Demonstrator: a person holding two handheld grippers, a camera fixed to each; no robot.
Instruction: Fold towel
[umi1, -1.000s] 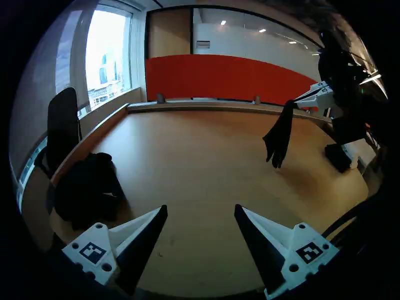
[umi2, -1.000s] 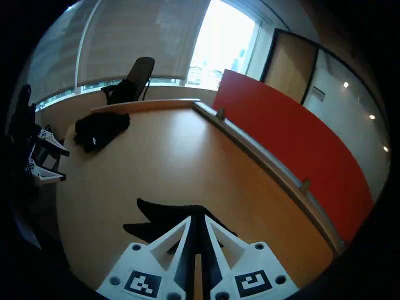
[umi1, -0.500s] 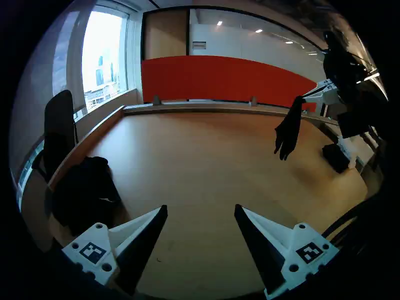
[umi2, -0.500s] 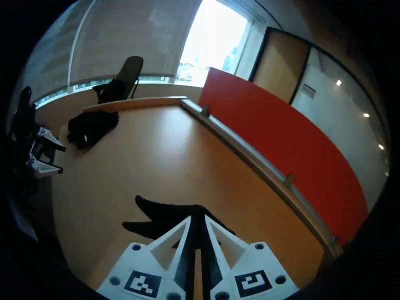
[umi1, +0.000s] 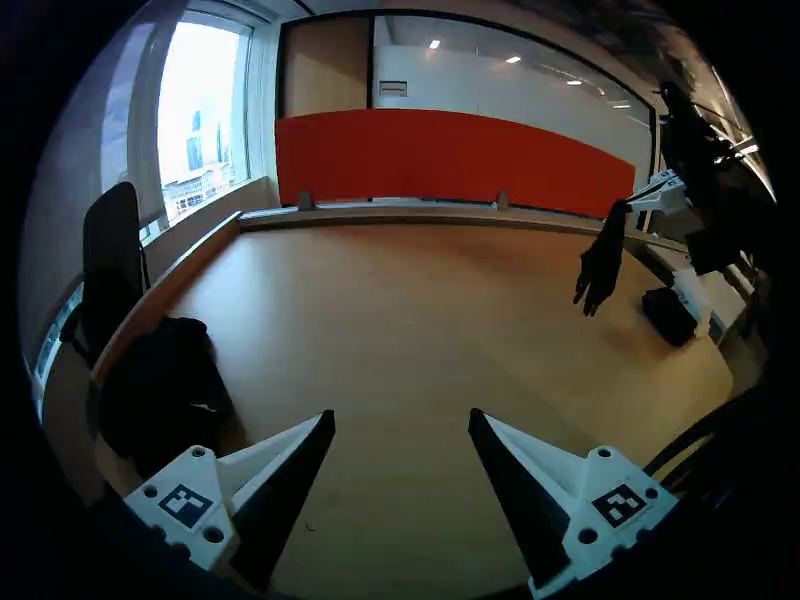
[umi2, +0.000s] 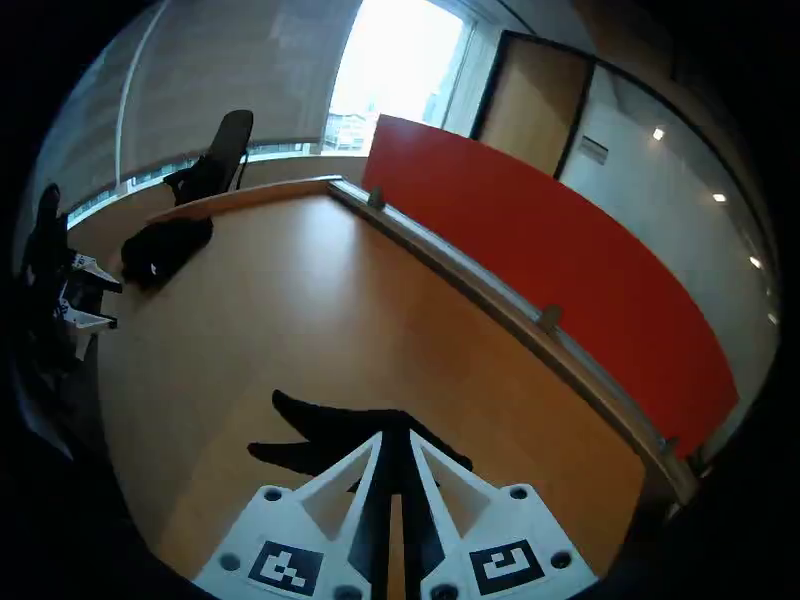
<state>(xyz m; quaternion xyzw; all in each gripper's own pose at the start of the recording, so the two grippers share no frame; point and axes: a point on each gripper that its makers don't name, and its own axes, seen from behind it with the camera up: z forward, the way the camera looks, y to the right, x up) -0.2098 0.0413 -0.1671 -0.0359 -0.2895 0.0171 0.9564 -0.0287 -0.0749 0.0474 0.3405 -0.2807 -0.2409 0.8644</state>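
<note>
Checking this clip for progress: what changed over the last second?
The right tool, shut on the dark towel, carried it hanging above the table, rightward and farther off in the left gripper view. The left tool stayed open and empty; the black bag did not move.

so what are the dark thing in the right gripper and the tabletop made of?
The dark cloth: soft matte fabric; it hangs limp from the right gripper. The weave is too small to tell. The tabletop: wood-look, probably laminate or veneer, with a smooth satin finish; it shows soft reflections of window light.
</note>
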